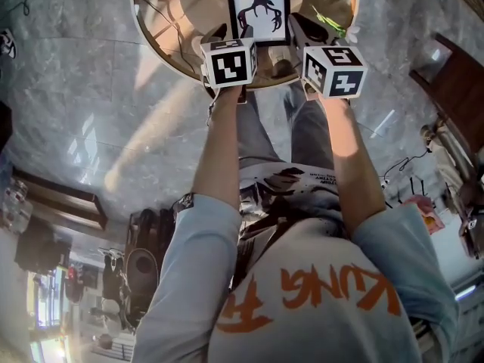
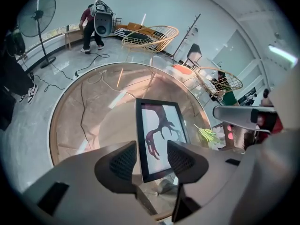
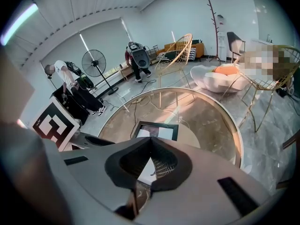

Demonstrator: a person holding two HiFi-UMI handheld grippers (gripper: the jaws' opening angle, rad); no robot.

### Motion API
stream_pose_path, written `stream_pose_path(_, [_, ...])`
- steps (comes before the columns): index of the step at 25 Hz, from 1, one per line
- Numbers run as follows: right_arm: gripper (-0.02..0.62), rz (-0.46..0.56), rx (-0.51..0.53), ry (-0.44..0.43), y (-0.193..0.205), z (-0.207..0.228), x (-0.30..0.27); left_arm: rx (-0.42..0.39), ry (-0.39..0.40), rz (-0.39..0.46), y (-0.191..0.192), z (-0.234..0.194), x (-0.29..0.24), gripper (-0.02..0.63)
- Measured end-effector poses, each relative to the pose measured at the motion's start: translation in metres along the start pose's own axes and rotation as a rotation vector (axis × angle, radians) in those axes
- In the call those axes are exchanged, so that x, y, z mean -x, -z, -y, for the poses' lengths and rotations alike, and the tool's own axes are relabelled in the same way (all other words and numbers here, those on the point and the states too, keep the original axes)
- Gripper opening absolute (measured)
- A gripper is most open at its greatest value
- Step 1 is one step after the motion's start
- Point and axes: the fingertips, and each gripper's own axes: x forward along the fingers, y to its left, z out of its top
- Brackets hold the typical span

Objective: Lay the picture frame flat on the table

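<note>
While hovering by the picture frame (image 2: 161, 125) on the surface (image 2: 84, 116), holds left claw (image 2: 152, 161) open, right claw (image 3: 151, 146) closed empty; looks flat, so needs no grip.

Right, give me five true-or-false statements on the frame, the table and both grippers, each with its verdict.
1. The picture frame lies face up on the table. True.
2. The table is square. False: it is round.
3. The left gripper is clamped on the frame. False: its jaws stand apart and neither presses on the frame.
4. The frame's picture shows a dark antler-like shape on white. True.
5. The right gripper has its jaws spread wide. False: their tips meet, with nothing held between them.
</note>
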Motion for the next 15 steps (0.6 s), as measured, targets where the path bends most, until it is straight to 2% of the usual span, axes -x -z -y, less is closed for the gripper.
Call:
stream_pose_path(4, [-0.003, 0.001, 0.035, -0.017, -0.003, -0.012, 0.014, 0.034, -0.003, 0.051, -0.001, 0.006, 0.028, 0.198])
stream_pose_path(10, [-0.003, 0.036, 0.115, -0.058, -0.029, -0.022, 0.044, 0.155, -0.049, 0.185, -0.016, 0.017, 0.078, 0.07])
stream_pose_path(13, [-0.003, 0.095, 0.125, -0.021, -0.045, -0.024, 0.063, 0.257, -0.071, 0.269, -0.02, 0.018, 0.111, 0.04])
stream_pose_path(15, [-0.003, 0.148, 0.127, -0.035, -0.057, -0.036, 0.075, 0.28, -0.084, 0.329, -0.022, 0.016, 0.133, 0.029])
